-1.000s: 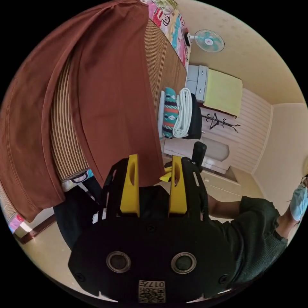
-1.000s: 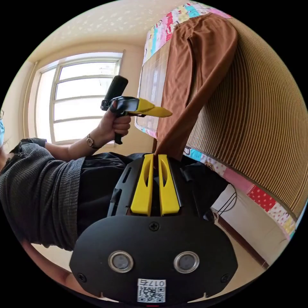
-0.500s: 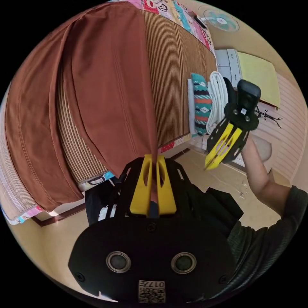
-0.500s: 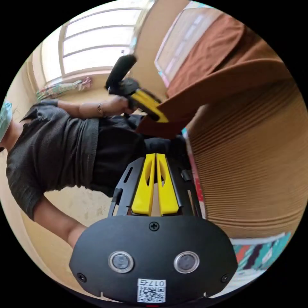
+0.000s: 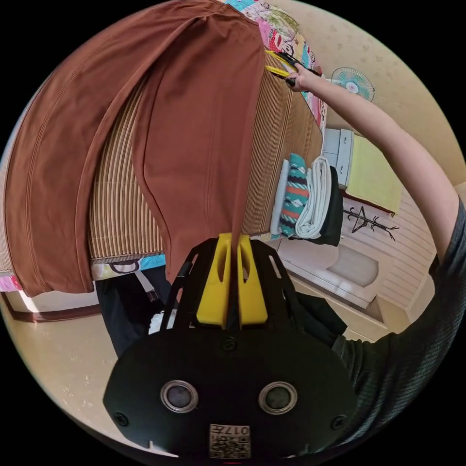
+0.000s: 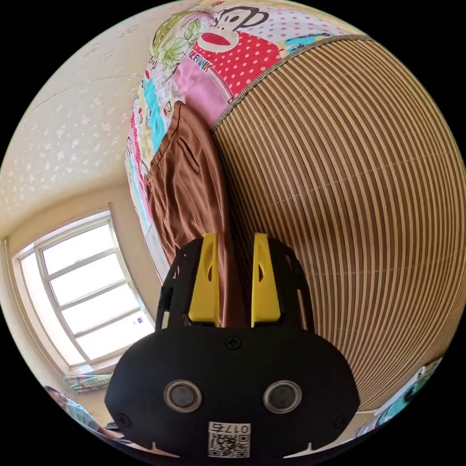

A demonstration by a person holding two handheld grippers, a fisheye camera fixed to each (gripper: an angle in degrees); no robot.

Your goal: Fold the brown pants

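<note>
Left gripper view puts your left gripper (image 5: 231, 242) at the near edge of the bed, its yellow jaws pressed together on the hem of one leg of the brown pants (image 5: 194, 131). That leg runs up taut from the jaws across the striped bamboo mat (image 5: 272, 160), while the other leg lies beside it and hangs over the mat's edge. Your other arm reaches to the far end, where the right gripper (image 5: 277, 64) sits near the waist of the pants with its jaws apart.

Right gripper view confirms it: your right gripper's jaws stand spread, with the side edge of the pants lying between them, and nothing is pinched yet (the cloth only passes through the gap).

What I judge could go wrong: if you close the right jaws now, you may catch only one layer or just the edge, and the waist would slip out when you lift. Pulling harder with the left while the far end is loose could drag the whole garment toward you and bunch it on the mat. The dangling leg may also slide off the bed.

No container is in use; a stack of folded cloths (image 5: 306, 196) stands beyond the bed's corner, well apart from the pants.
</note>
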